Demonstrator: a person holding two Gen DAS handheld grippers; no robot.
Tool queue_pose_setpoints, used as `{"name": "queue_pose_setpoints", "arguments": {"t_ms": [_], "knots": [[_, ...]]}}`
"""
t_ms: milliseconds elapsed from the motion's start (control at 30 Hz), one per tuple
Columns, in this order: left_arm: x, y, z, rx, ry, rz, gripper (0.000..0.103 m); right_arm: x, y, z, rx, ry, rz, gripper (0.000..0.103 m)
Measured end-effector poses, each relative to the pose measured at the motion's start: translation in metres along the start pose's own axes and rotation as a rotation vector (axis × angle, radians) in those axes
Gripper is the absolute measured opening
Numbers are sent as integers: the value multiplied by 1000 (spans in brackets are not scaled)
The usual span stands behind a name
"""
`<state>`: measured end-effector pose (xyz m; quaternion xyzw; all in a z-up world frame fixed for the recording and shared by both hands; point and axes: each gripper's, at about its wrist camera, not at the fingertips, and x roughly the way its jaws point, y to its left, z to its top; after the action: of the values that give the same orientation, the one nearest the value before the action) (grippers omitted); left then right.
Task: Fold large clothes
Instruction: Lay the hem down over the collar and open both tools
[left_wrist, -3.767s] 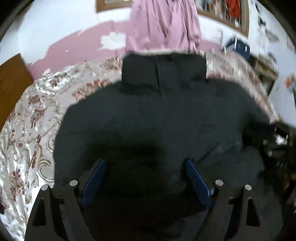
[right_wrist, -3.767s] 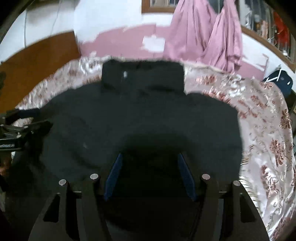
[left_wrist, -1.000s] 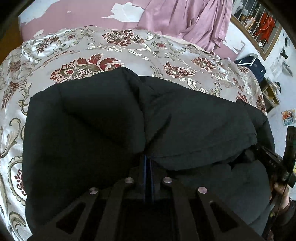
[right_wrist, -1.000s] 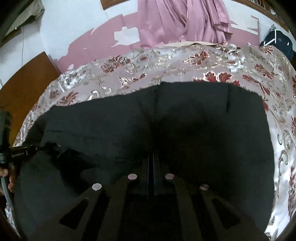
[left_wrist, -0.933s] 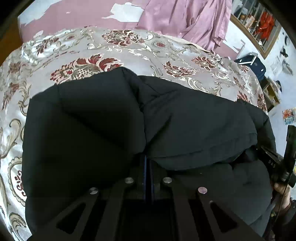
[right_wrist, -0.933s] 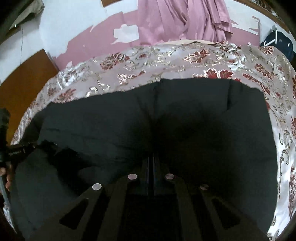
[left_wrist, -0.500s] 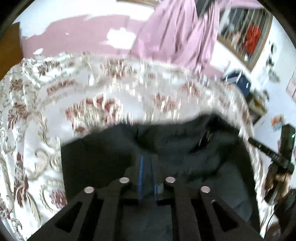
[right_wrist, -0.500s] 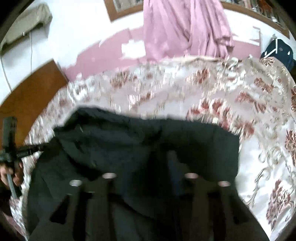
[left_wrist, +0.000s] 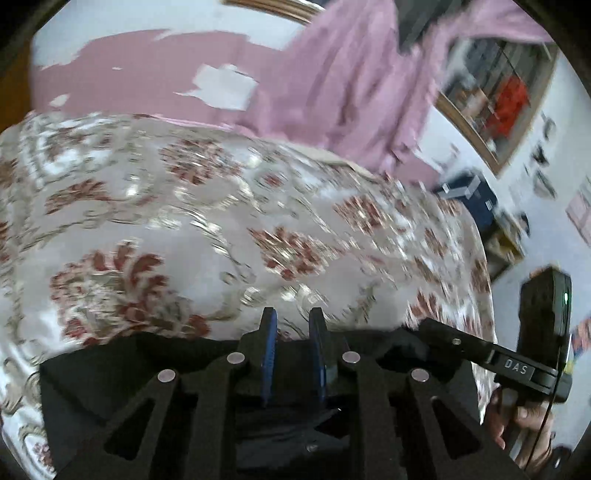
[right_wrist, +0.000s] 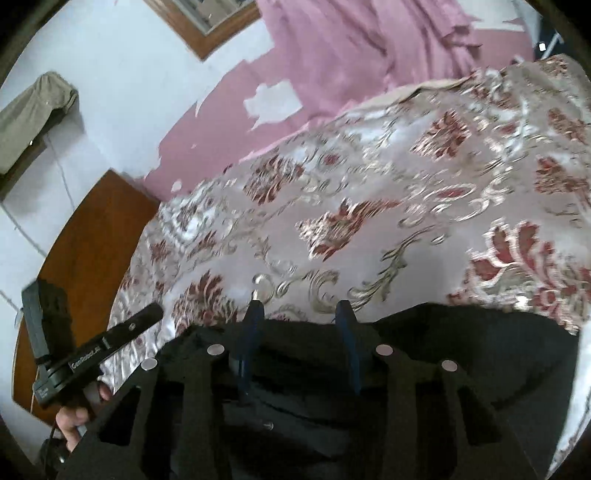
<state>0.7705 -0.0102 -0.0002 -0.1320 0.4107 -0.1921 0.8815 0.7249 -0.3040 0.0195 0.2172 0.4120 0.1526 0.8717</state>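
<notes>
Both claws, left (left_wrist: 291, 325) and right (right_wrist: 301, 317), hang apart-jawed above the black coat (right_wrist: 461, 354).

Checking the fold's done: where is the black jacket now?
The black jacket lies along the near edge of the floral bedspread, at the bottom of both wrist views, beneath the tongs.

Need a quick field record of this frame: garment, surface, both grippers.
garment: black jacket, folded, lying at the near edge of the bed
surface: floral bedspread
left gripper: jaws apart, just opening, nothing between them
right gripper: jaws apart, just closing a little, nothing between them
background: pink curtain
</notes>
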Motion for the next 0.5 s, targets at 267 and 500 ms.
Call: {"name": "queue_pose_setpoints", "arguments": {"t_ms": [267, 500], "knots": [[16, -10, -60, 300, 228, -147, 14, 7, 4, -45, -239, 200, -8, 13], [31, -11, -87, 417, 408, -98, 10, 15, 2, -69, -399, 363, -80, 13]]}}
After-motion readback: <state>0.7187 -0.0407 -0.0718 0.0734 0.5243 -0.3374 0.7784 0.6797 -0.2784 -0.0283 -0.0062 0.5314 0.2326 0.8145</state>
